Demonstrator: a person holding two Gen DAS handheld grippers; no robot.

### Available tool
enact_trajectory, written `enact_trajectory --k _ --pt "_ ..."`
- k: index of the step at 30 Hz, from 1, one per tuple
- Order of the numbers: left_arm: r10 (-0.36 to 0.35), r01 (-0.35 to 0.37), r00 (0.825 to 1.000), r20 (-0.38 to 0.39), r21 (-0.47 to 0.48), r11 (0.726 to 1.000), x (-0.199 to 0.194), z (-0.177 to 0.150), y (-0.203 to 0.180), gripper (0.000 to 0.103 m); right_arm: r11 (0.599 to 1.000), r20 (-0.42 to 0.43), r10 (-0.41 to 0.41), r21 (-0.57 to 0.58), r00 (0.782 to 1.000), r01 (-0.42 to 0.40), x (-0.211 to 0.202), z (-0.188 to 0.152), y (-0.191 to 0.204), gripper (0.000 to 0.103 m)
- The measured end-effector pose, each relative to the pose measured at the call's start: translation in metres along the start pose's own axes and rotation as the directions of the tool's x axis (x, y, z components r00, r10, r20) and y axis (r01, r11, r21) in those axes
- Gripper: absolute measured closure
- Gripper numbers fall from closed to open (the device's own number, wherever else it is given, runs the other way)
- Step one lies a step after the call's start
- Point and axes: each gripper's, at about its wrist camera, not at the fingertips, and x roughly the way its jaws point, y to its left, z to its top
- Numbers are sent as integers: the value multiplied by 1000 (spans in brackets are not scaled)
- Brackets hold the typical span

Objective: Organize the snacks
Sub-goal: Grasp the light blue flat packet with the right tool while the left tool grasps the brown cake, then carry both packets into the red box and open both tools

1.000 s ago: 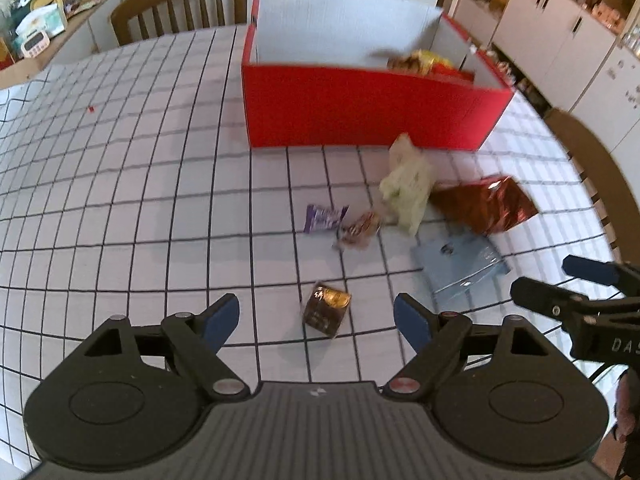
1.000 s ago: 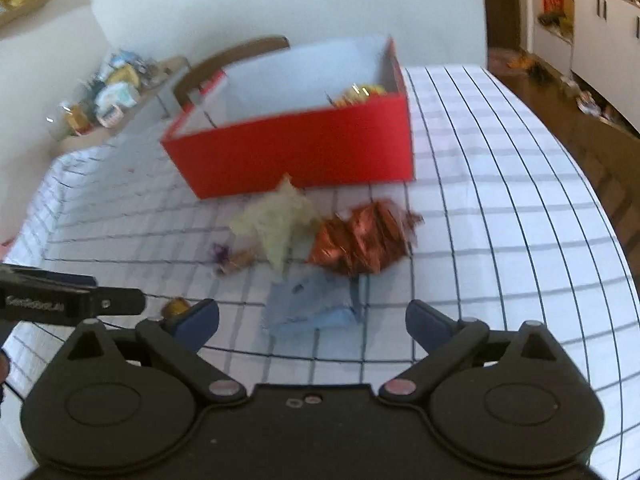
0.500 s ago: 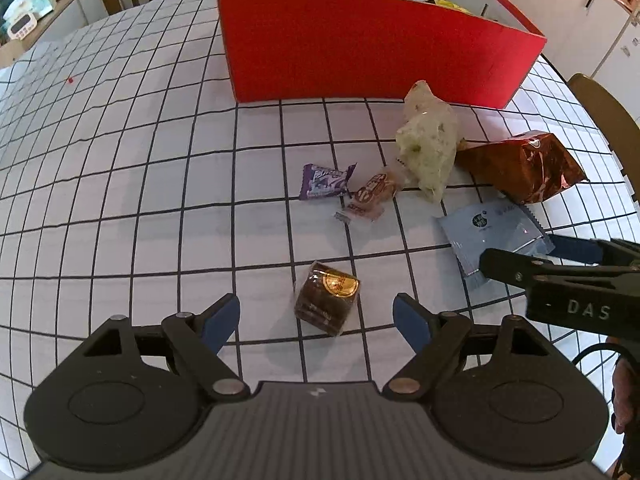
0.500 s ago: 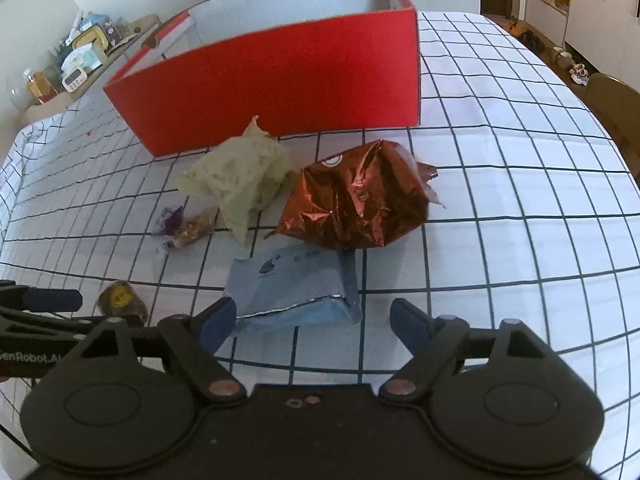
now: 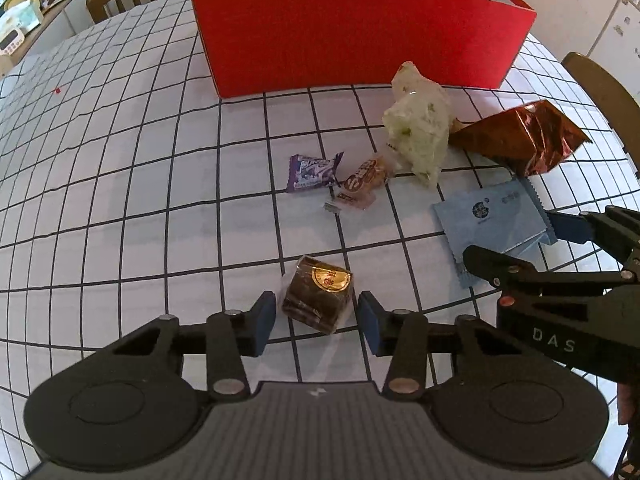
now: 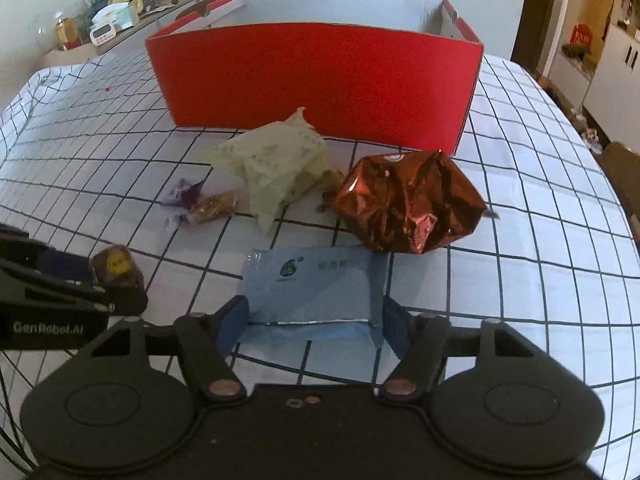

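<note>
My left gripper (image 5: 317, 316) brackets the brown cake (image 5: 318, 293), my right gripper (image 6: 314, 322) seemingly touches the blue packet (image 6: 316, 284); next, squeeze, lift into the red box (image 5: 360, 36) at frame top.

Both views are evenly and fairly brightly lit by soft daylight-like light, with only faint shadows under the snacks. Fisheye distortion bends the grid of the tablecloth (image 5: 120, 184) strongly toward the edges, and the corners go black. The copper foil bag (image 6: 412, 204) shows small glare spots. The right wrist view is softer and hazier, washed out at far right.
</note>
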Motion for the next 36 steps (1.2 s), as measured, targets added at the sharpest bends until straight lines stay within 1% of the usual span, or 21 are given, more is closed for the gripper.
enact_trajectory --k 2,3,5,9,11,14,19,23,25,27,30,32,36 --pt "-6 6 1000 0 1 1000 0 0 0 66 1000 11 -2 2 1000 2 -2 -1 -2 44" --pt "-6 6 1000 0 -1 1000 -1 0 1 69 1000 15 -3 8 1000 3 -3 -1 -2 46" --pt "-13 13 1000 1 -8 1000 0 1 3 70 1000 25 -1 27 1000 0 -6 -2 -6 52" --pt "-16 16 1000 8 -21 1000 -2 -1 4 73 999 47 1 38 999 -3 -12 -5 -9 61" --pt "-17 17 1000 6 -27 999 -2 -1 4 73 999 68 2 51 998 -5 -17 -6 -9 72" --pt "-16 16 1000 12 -32 999 -5 -2 5 73 996 89 16 84 996 -23 -25 -8 -11 79" --pt "-21 22 999 27 -46 999 -13 -4 6 73 994 109 19 107 994 -31 -35 -12 -12 83" --pt "-30 33 999 40 -57 998 -23 -8 8 73 994 129 25 104 991 -39 -48 -15 -9 86" --pt "-32 35 999 37 -60 998 -28 -11 9 73 994 139 31 99 990 -45 -53 -16 -7 86" --pt "-39 42 998 48 -64 997 -33 -13 12 73 993 151 49 98 987 -64 -60 -15 -4 86" --pt "-40 45 997 61 -69 997 -43 -15 14 73 994 171 57 79 984 -71 -72 -13 -2 87" --pt "-46 51 996 73 -75 996 -51 -14 14 73 996 185 56 59 981 -68 -81 -11 0 87" --pt "-60 68 993 105 -82 994 -68 -10 15 73 995 216 66 54 974 -79 -97 -7 0 87"
